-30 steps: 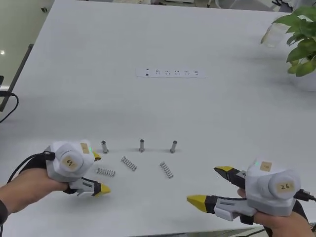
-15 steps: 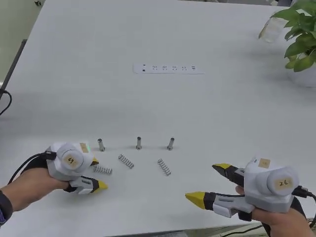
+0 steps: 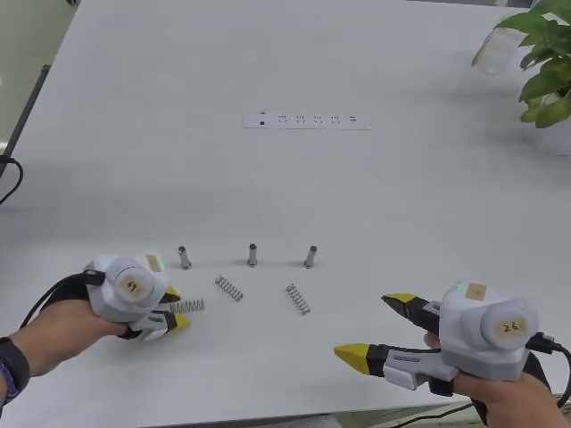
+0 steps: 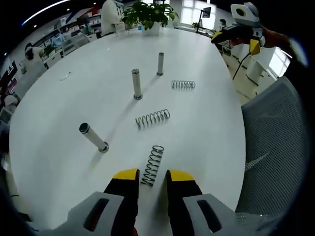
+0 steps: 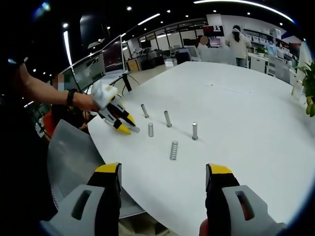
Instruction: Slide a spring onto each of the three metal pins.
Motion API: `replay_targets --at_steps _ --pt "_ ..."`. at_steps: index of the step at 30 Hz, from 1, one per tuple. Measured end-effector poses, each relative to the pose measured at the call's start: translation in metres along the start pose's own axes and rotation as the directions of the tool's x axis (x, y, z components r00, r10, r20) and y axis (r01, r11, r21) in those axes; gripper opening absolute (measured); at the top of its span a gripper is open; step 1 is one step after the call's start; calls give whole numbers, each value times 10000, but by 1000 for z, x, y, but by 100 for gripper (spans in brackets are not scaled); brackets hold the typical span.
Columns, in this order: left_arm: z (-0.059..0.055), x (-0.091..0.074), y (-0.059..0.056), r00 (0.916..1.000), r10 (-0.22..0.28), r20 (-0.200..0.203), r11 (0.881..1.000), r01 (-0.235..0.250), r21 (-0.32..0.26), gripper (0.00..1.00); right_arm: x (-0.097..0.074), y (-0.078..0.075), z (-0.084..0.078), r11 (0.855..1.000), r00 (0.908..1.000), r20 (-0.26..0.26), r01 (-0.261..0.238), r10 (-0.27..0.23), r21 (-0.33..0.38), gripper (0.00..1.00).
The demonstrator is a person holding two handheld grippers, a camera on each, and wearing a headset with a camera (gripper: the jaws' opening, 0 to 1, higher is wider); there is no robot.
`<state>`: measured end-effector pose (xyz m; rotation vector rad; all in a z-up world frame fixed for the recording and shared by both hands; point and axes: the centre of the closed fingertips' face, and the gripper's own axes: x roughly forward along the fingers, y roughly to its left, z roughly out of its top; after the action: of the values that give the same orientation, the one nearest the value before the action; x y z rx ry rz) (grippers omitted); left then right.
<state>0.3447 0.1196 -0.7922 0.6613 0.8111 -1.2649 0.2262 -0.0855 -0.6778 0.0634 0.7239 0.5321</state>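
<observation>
Three short metal pins stand upright in a row on the white table (image 3: 375,196): left pin (image 3: 185,259), middle pin (image 3: 252,255), right pin (image 3: 310,258). All three are bare. Three springs lie flat just in front of them: (image 3: 187,306), (image 3: 228,287), (image 3: 297,299). My left gripper (image 3: 176,308) is low over the table and narrowly open, with the near end of the left spring (image 4: 152,164) between its yellow fingertips (image 4: 125,175). My right gripper (image 3: 376,327) hovers near the front edge, wide open and holding nothing, to the right of the springs.
A white power strip (image 3: 307,120) lies further back in the middle of the table. A potted plant (image 3: 544,62) stands at the far right corner. A grey mesh chair (image 4: 275,142) sits by the table's near edge.
The left gripper's jaws have narrowed around the near end of the left spring. The right gripper has hardly moved.
</observation>
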Motion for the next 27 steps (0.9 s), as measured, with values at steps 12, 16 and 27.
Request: replay_targets --at_steps 12,16,27 --pt "-2 -1 -1 9996 202 -181 9996 -205 -203 2 1 2 1 9999 10000 5 -83 83 -101 68" --pt "-3 -5 -1 9996 253 -117 9987 -258 -436 2 1 1 4 10000 9999 111 -37 38 -80 68" --pt "-2 -27 0 9971 670 358 9940 -636 -895 2 6 3 10 9998 9997 222 -100 104 -199 67"
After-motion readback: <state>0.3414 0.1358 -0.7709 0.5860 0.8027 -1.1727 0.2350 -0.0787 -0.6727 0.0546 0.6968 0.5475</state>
